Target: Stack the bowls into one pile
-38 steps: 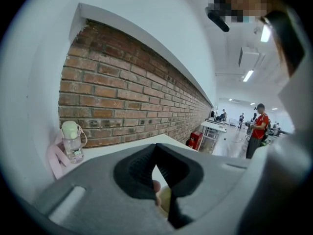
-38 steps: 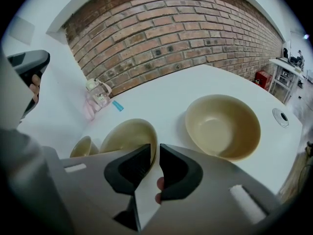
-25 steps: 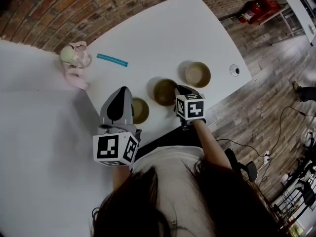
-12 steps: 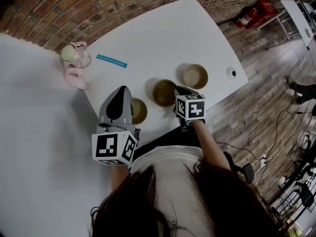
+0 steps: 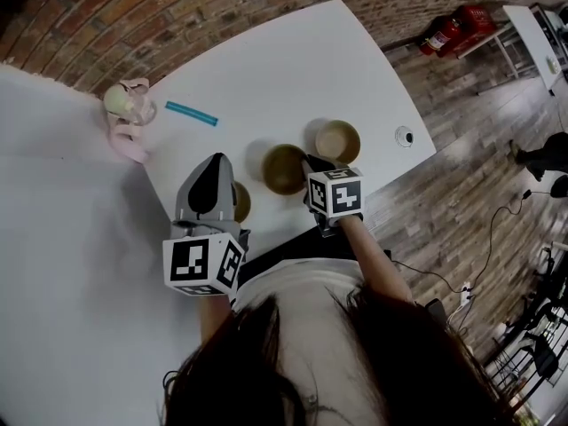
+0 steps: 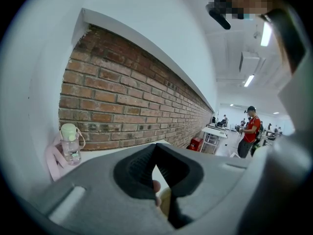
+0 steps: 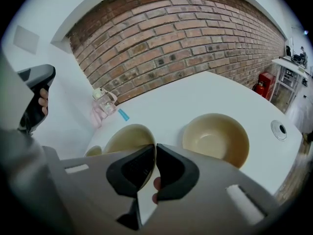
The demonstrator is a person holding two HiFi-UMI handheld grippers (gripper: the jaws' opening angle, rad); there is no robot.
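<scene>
- The white worktop (image 5: 293,69) is carrying everything. Three bowls are sitting in a row along its near edge, running toward the near right corner.
- The left gripper (image 6: 156,147) is hanging over the near left part of the worktop, its jaws pressed together at the tips with nothing between them. In the head view it is covering part of the small bowl (image 5: 242,201).
- The right gripper (image 7: 154,150) is pinching the near rim of the middle bowl (image 5: 284,169). One jaw is sitting inside the wall and one outside, the pads nearly meeting over the thin rim.
- The middle bowl and the right bowl (image 5: 337,140) are looking close in size and are sitting just beside each other, not touching. The small bowl is lying apart on the middle bowl's other side.
- The bowls are looking stiff, smooth-walled and light, and probably hard enough to chip, so the rim is seeming the natural place to take hold. A one-sided pinch is likely risking a tilt or a slip, so I am judging that a level lift and a gentle lowering are called for.
- Nothing is lying between the bowls. Only the left gripper above the small bowl is likely crowding a move that way.
- A water bottle (image 5: 120,102) with a pink strap (image 5: 129,140) is standing at the far left corner.
- A teal stick (image 5: 191,113) is lying near the far edge.
- A cable grommet (image 5: 404,136) is sitting by the near right corner. The bottle, stick and grommet are all lying well apart from the bowls.
</scene>
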